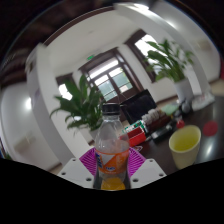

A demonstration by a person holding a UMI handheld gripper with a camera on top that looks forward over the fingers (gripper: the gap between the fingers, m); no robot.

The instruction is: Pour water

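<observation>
Bottle point(112, 150) sits upright, clamped between the claw's point(112, 172) pink pads, lifted and tilted with the view. To its right, the yellow cup point(185, 148) waits on the dark desk point(208, 135). Grasp looks done; pouring is yet to come.

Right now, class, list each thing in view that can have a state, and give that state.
bottle: upright, cap on, orange liquid low inside, held between the fingers
fingers: shut on the bottle
yellow cup: upright, open-topped, contents not visible
</observation>
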